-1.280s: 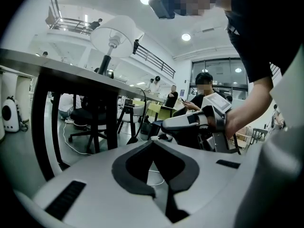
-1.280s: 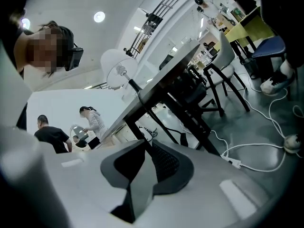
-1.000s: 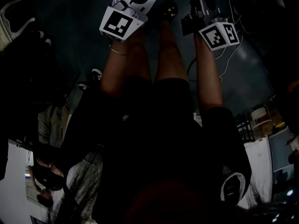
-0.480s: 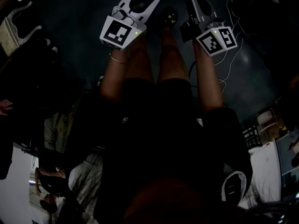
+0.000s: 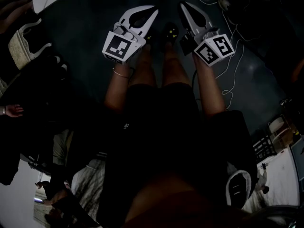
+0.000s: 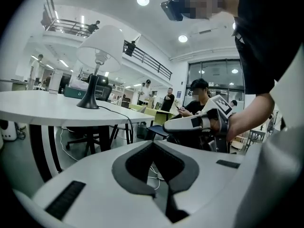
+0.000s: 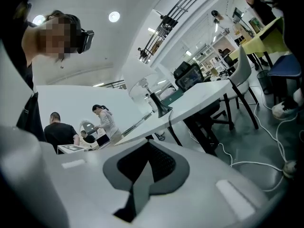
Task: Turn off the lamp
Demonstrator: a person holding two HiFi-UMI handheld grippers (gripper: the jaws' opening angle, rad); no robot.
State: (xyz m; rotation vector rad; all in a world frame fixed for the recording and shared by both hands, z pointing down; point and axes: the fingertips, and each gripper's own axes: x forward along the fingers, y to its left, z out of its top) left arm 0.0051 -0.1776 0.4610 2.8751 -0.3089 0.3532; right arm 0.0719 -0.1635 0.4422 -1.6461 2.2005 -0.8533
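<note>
White-shaded lamp point(image 6: 97, 65) upright on the pale tabletop point(image 6: 42, 110), far left, well apart from both claws. Nearer, the left claw point(image 6: 153, 144) is clenched with nothing between its jaws. Beside it, the right claw point(image 7: 146, 145) is likewise clenched and empty, above the dark floor point(image 5: 85, 32).

Left hand-held gripper point(image 5: 151, 11): white moulded shell, dark grey pads point(image 6: 125, 184), and a marker cube point(image 5: 121, 45) with black-and-white squares at the near end. Right hand-held gripper point(image 5: 184, 7): same build.

Person: black short-sleeved top point(image 5: 161, 141), dark shorts point(image 5: 175, 91), a thin bracelet point(image 5: 121, 72) on the left wrist, dark shoes point(image 5: 171, 31) with small yellow-green dots, and a dark head-mounted camera point(image 7: 81, 39).
</note>
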